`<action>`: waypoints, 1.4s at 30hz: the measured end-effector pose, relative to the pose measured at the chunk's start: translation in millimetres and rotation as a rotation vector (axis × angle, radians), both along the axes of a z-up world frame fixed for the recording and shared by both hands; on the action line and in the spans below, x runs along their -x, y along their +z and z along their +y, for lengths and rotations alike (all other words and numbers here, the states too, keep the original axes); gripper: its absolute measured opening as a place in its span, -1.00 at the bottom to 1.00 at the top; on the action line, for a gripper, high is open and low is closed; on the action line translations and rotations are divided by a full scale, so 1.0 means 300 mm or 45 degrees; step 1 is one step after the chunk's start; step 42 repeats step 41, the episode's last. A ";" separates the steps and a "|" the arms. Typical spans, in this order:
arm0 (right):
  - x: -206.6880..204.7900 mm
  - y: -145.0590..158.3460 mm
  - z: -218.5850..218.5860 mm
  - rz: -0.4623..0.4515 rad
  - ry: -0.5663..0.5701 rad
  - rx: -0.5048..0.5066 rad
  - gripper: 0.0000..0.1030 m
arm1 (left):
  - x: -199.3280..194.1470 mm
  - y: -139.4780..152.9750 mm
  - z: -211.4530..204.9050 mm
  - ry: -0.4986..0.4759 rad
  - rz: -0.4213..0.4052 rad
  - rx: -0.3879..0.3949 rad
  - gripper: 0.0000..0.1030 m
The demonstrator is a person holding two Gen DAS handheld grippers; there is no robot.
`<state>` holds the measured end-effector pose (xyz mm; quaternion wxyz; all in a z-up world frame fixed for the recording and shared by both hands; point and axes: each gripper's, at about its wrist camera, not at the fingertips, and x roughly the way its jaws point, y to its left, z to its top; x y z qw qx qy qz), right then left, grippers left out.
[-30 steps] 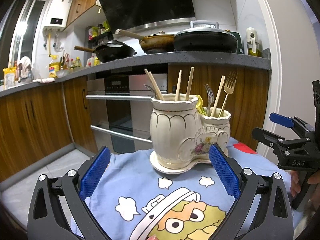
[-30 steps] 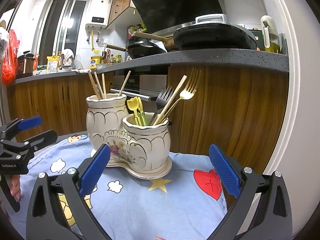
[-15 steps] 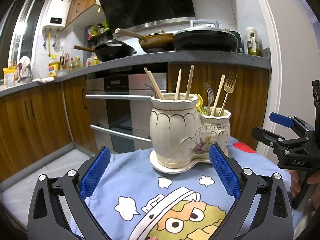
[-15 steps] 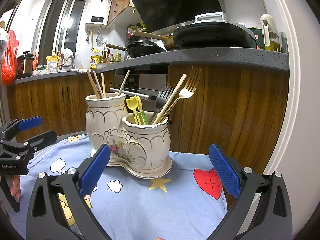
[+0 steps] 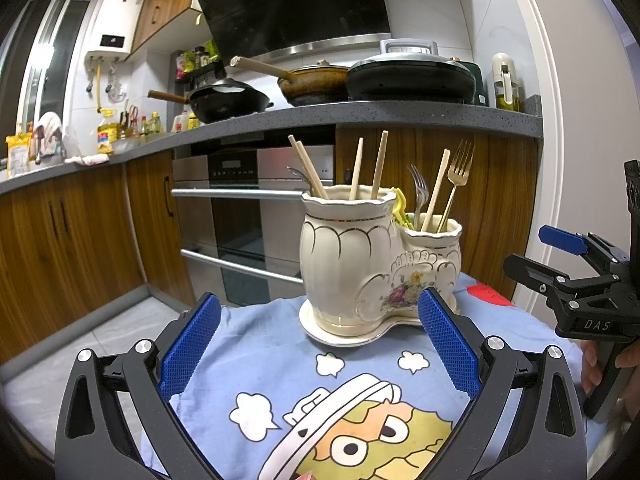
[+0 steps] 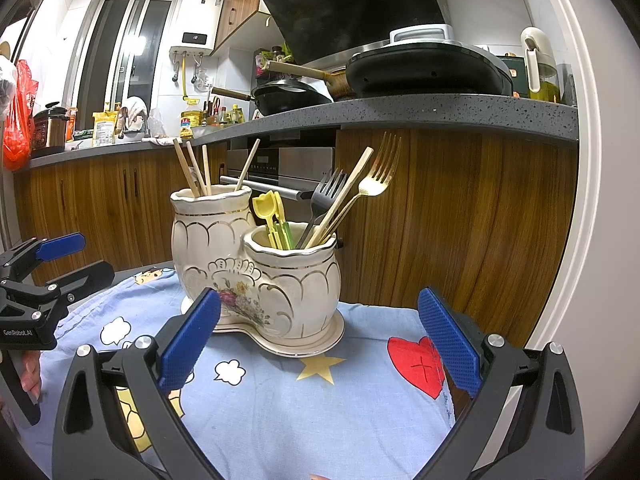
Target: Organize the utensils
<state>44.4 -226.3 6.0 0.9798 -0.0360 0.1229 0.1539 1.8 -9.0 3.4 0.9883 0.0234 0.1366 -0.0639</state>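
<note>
Left gripper (image 5: 318,346): jaws spread wide, nothing held; positioned low over the cloth (image 5: 280,356), short of the holder. No shift is detected against the views of a second ago.

Right gripper (image 6: 318,346): jaws likewise spread, empty; held to the right of the holder, apart from it. Position is unchanged as well.

Cloth: blue, cartoon-printed, laid over the tabletop; no loose utensil is seen on it.

Holder (image 6: 256,276): cream ceramic, two joined pots on one saucer, standing upright on the cloth, just beyond both grippers.

Tall pot (image 5: 346,256): chopsticks (image 5: 378,164) are stood in it, with the tip of a metal utensil behind them.

Short pot (image 6: 296,280): a gold fork (image 6: 374,188), a dark fork (image 6: 326,196), one stray chopstick (image 6: 344,196) and yellow-green plastic pieces (image 6: 274,220) are kept in it.

Beyond: oven and wooden cabinets.

Assessment: nothing has been changed lately; a pause is inferred. The stray chopstick is judged the likeliest item to be moved next, into the tall pot.
</note>
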 end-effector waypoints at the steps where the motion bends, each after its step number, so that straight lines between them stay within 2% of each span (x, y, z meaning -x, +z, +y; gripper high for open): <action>1: 0.000 0.000 0.000 0.000 0.000 0.000 0.90 | 0.000 0.000 0.000 0.000 0.001 0.000 0.90; 31: 0.000 0.001 -0.002 0.004 0.000 0.000 0.90 | -0.005 -0.008 -0.003 -0.019 0.004 0.000 0.90; 37: -0.001 -0.001 -0.002 0.006 0.001 -0.001 0.90 | -0.009 -0.016 0.004 0.015 0.021 0.000 0.90; 42: -0.014 -0.010 -0.005 0.048 -0.004 -0.009 0.90 | -0.005 -0.014 0.010 0.024 0.026 0.007 0.90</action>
